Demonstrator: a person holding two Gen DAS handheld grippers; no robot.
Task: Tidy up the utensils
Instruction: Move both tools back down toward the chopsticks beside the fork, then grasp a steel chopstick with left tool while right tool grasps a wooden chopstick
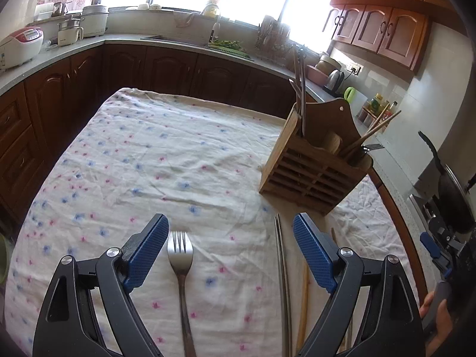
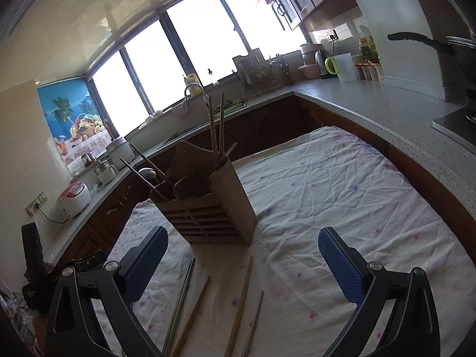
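A wooden utensil holder (image 1: 312,175) stands on the floral tablecloth (image 1: 148,163), with chopsticks, a fork and a ladle in it. It also shows in the right wrist view (image 2: 208,217). A steel fork (image 1: 180,267) lies on the cloth between the fingers of my open, empty left gripper (image 1: 230,244). Metal chopsticks (image 1: 282,282) and a wooden chopstick (image 1: 305,303) lie just to its right. My right gripper (image 2: 242,258) is open and empty above loose metal chopsticks (image 2: 178,306) and wooden chopsticks (image 2: 239,306) in front of the holder.
Kitchen counters (image 2: 386,110) wrap around the table on three sides. A rice cooker (image 1: 19,43) is on the left counter, and a kettle (image 1: 334,78) and spice jars are on the right. A black pan (image 1: 449,190) sits near the table's right edge. The right gripper shows at the left wrist view's right edge (image 1: 440,253).
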